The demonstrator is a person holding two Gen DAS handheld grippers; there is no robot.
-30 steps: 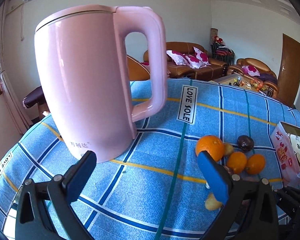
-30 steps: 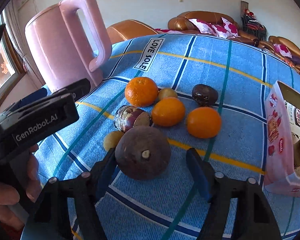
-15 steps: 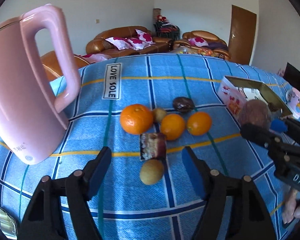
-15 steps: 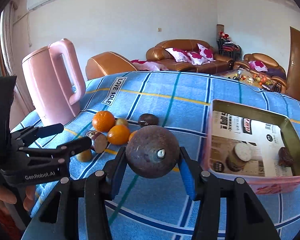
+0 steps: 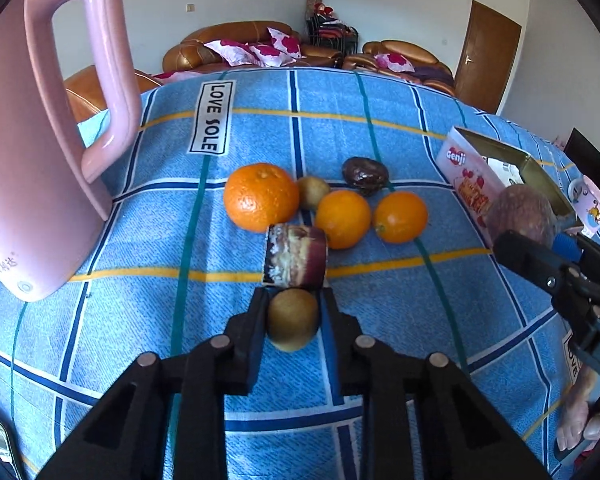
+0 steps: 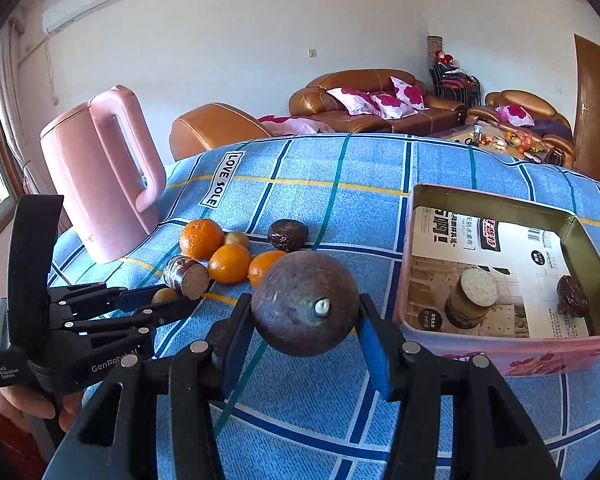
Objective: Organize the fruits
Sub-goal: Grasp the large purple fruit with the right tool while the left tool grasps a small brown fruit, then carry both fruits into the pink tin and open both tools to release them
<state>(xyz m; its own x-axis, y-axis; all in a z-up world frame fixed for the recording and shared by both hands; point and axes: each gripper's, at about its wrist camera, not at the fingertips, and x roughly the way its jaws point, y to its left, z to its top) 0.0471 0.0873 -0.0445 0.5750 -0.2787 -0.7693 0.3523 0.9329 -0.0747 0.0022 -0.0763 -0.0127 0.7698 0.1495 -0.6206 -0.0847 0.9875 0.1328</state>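
Here, a small yellow-brown fruit (image 5: 293,319) is pinched between the jaws of the left gripper (image 5: 293,312), which have just been closing onto it, on the blue checked cloth (image 5: 140,248). Just beyond it, at twelve o'clock, a cut purple piece (image 5: 296,256) is seen, with three oranges (image 5: 261,197) and a dark wrinkled fruit (image 5: 365,175) further out. A large round brown fruit (image 6: 305,303) is clamped in the right gripper (image 6: 305,320), raised beside the pink tin (image 6: 500,354) at its three o'clock. A pink kettle (image 6: 100,184) stands at ten o'clock.
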